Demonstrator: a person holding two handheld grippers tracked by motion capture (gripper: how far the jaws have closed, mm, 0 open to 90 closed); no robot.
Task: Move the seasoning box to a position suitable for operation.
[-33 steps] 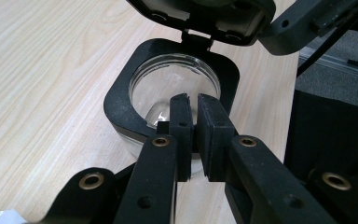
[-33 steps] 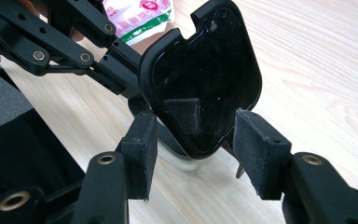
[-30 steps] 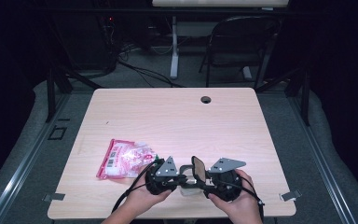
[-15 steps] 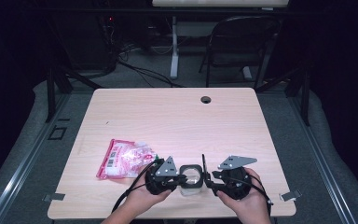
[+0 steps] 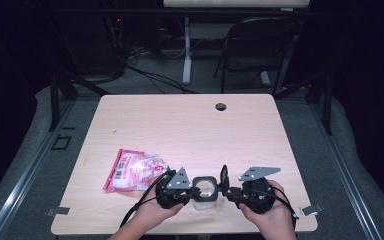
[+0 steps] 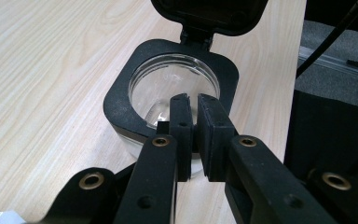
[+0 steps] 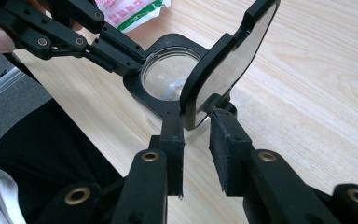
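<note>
Clear glass jar with a black square-cornered plastic collar (image 5: pixel 204 189) stands upright near the front edge of the pale wood-grain counter (image 5: pixel 190 130), between the two hands. Its black hinged flip lid (image 5: pixel 224 176) stands raised on the jar's right side, hinge toward the right gripper (image 5: pixel 228 191); in the right gripper view the lid (image 7: pixel 228 65) is up on edge, shiny inner face turned to the jar mouth. Left gripper (image 5: pixel 192 189): fingers (image 6: pixel 181 122) clenched on the near rim of the collar (image 6: pixel 121 100), one inside the mouth, one outside, steadying the jar. Right gripper: fingers (image 7: pixel 172 135) have just been closing, with the lid's lower edge and hinge between them; the left pad looks to touch the lid, but a gap remains at the other, so I read them as not yet gripping. Key relation: the lid lies directly ahead of the right fingers, its flat face running roughly along their reach, and the right hand is the nearer one to it. Judgement: the next move is swinging the lid on its hinge, over the mouth toward the left gripper, whose inner finger sits in that path. Open counter lies behind and to the right; a pink and white plastic packet (image 5: pixel 132 170) lies to the left, near but apart. Front edge is close.
</note>
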